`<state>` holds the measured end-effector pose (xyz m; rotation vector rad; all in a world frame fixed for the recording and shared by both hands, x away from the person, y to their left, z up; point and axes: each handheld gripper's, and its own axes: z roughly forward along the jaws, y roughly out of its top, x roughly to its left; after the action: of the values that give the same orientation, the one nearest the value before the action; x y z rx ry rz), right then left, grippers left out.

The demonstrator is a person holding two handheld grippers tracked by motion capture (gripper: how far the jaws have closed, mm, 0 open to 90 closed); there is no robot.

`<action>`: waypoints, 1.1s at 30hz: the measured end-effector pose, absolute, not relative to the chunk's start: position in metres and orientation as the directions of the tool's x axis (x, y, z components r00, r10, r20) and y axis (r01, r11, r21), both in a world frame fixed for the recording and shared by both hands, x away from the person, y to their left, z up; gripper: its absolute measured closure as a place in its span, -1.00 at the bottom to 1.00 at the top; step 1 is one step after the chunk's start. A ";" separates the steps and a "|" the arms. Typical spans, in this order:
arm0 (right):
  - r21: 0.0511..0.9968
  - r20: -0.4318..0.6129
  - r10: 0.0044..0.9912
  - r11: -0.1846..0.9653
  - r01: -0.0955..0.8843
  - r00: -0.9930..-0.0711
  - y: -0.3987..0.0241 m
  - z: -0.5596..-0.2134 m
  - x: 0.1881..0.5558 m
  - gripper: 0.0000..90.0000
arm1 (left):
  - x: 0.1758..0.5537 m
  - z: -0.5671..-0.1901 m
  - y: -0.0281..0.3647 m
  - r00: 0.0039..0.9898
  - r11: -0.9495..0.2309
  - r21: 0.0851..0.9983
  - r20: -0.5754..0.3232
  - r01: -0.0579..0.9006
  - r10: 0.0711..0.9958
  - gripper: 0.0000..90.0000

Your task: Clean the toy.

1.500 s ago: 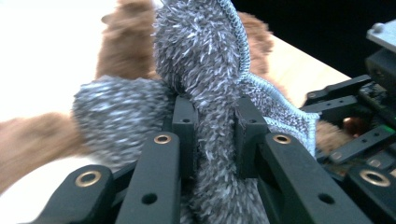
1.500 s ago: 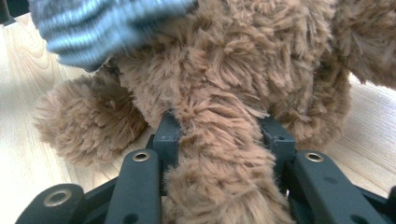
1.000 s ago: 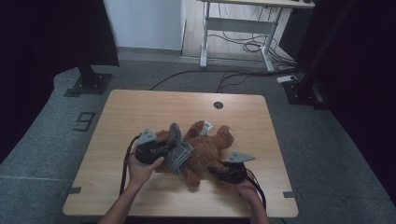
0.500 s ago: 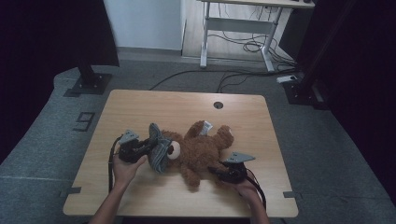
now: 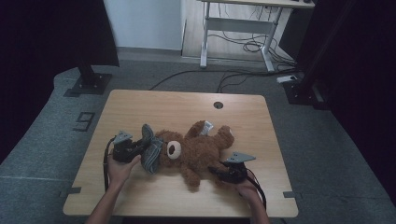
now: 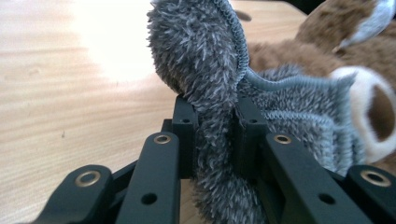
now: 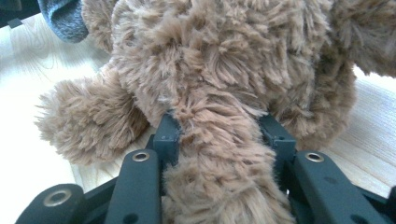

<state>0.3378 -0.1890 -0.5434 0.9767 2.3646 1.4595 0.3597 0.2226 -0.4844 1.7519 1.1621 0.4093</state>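
High view: left hand-held gripper (image 5: 140,148) dragged grey fleece (image 5: 151,154) leftward.

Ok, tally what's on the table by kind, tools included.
Brown teddy bear: 1
Grey fuzzy hat: 1
Tools: 2, left tool shut on the hat, right tool shut on the bear's leg
Total: 4

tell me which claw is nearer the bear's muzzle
Left. The left claw grips the grey hat right beside the muzzle; the right claw is clamped on a leg at the bear's far end.
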 end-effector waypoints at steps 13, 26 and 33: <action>0.853 0.172 0.624 0.292 0.432 -0.762 -0.189 -0.544 0.338 0.31 | 0.365 -0.436 0.179 0.592 -0.121 0.890 -0.187 0.440 0.784 0.64; 0.856 0.169 0.626 0.290 0.428 -0.761 -0.189 -0.545 0.336 0.31 | 0.403 -0.418 0.030 0.750 -0.330 0.832 -0.146 0.446 0.645 0.64; 0.856 0.177 0.623 0.285 0.432 -0.762 -0.189 -0.546 0.336 0.32 | 0.410 -0.443 0.013 0.750 -0.381 0.786 -0.153 0.487 0.643 0.64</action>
<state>0.3364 -0.1893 -0.5456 0.9817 2.3580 1.4745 0.4098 0.0133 -0.4427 2.0529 0.8495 0.2216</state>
